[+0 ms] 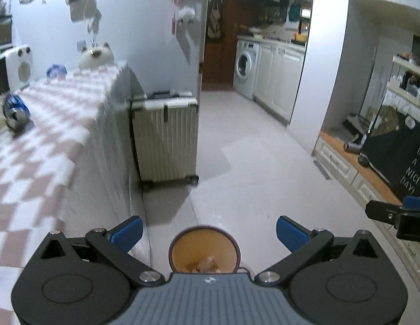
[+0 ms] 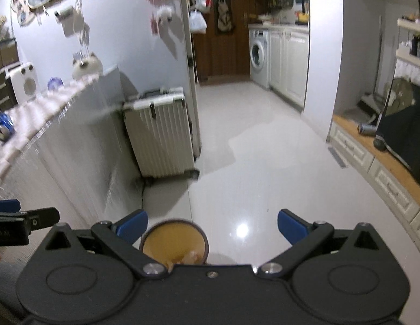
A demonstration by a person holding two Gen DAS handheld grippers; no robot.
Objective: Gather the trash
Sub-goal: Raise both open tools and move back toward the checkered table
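A round orange trash bin point(image 1: 204, 249) with a dark rim stands on the floor below both grippers, with crumpled paper point(image 1: 207, 265) inside. It also shows in the right wrist view point(image 2: 173, 242). My left gripper point(image 1: 209, 231) is open and empty above the bin. My right gripper point(image 2: 212, 227) is open and empty, just right of the bin. A crushed blue can point(image 1: 15, 111) lies on the checkered table point(image 1: 47, 146); it also shows in the right wrist view point(image 2: 4, 127). A second blue item point(image 1: 56, 71) sits farther back.
A ribbed white suitcase point(image 1: 165, 135) stands against the table end. A wooden-topped low cabinet point(image 1: 353, 162) with a dark cloth-covered thing point(image 1: 399, 154) and a can point(image 1: 350, 146) runs along the right. Tiled floor point(image 1: 250, 149) leads to a kitchen with a washing machine point(image 1: 245, 67).
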